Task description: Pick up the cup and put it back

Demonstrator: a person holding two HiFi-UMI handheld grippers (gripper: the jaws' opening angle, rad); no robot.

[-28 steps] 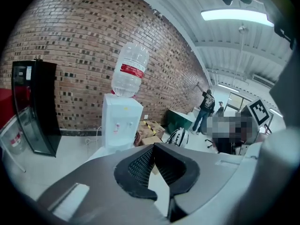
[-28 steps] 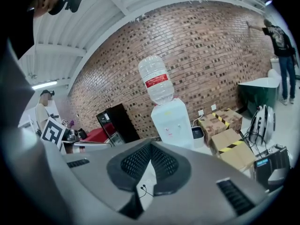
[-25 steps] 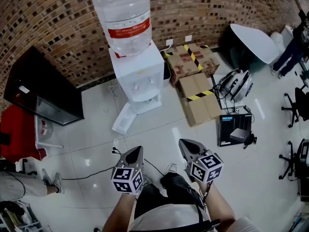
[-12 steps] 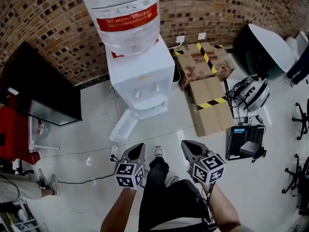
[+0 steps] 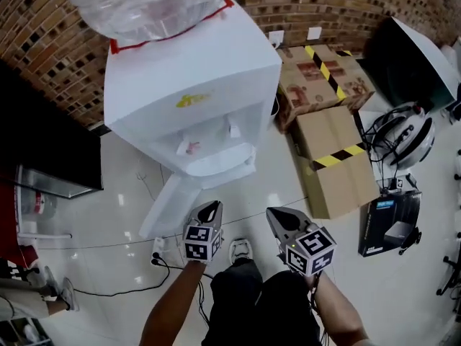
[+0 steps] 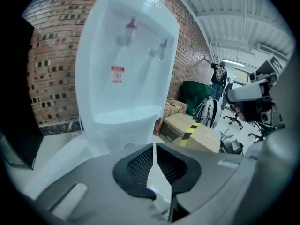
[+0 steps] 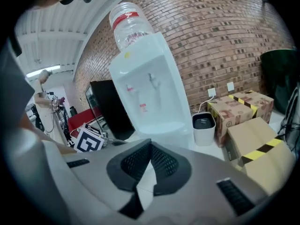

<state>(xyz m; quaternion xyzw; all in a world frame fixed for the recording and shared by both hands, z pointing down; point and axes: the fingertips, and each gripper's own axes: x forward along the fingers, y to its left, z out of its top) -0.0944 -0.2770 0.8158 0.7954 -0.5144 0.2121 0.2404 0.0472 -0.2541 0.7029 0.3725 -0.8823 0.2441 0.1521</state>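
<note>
I see no cup in any view. A white water dispenser (image 5: 194,99) with a clear bottle (image 5: 144,6) on top stands against the brick wall, its two taps (image 5: 191,148) above a drip tray (image 5: 216,166). My left gripper (image 5: 211,207) and right gripper (image 5: 276,213) are side by side over the floor, short of the dispenser and pointing at it. In the left gripper view the gripper (image 6: 153,149) has jaws that have just eased apart a trifle, still practically shut, with nothing between them. The right gripper (image 7: 150,146) is shut and empty too.
Taped cardboard boxes (image 5: 338,164) lie right of the dispenser, with a small white bin (image 7: 204,123) between. A white panel (image 5: 169,206) lies at the dispenser's foot. A power strip with cable (image 5: 157,249) is on the floor. A black cabinet (image 5: 43,150) stands at left.
Both grippers and the head view have sunk and come closer to the dispenser, which now fills much more of the picture. Neither gripper has taken hold of anything.
</note>
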